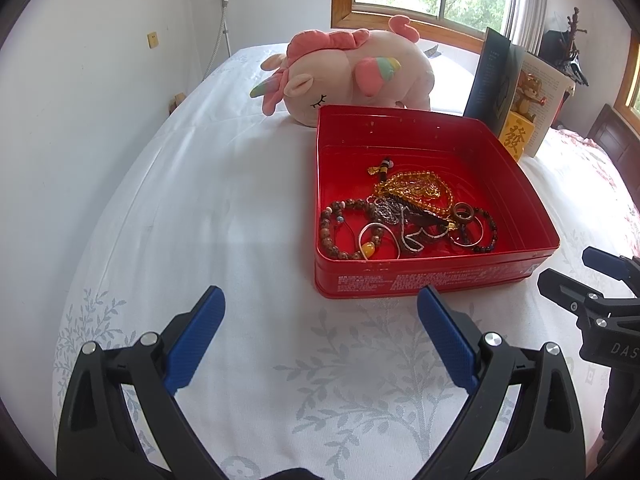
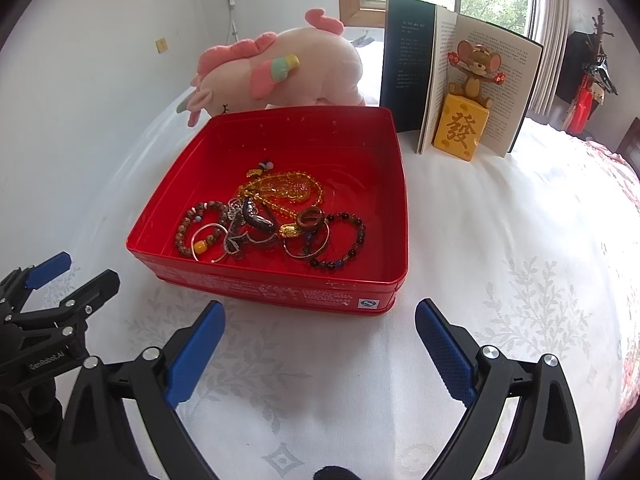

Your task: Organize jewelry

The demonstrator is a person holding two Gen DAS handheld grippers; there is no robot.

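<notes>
A red tin box [image 1: 440, 276] [image 2: 280, 288] sits on the white cloth and holds a tangle of jewelry [image 1: 408, 216] [image 2: 272, 220]: bead bracelets, a yellow bead necklace, silver bangles and a brown ring [image 2: 311, 216]. My left gripper [image 1: 320, 300] is open, low and short of the box's near left corner, with nothing between its fingers. My right gripper [image 2: 318, 312] is open too, just in front of the box's near wall, empty. Each gripper shows at the edge of the other's view: the right gripper [image 1: 592, 280] and the left gripper [image 2: 60, 276].
A pink unicorn plush [image 1: 352, 72] [image 2: 280, 72] lies right behind the box. An open book [image 2: 460, 76] stands at the back right with a mouse figurine on a yellow block [image 2: 464, 120] in front of it. White patterned cloth [image 1: 200, 200] spreads left of the box.
</notes>
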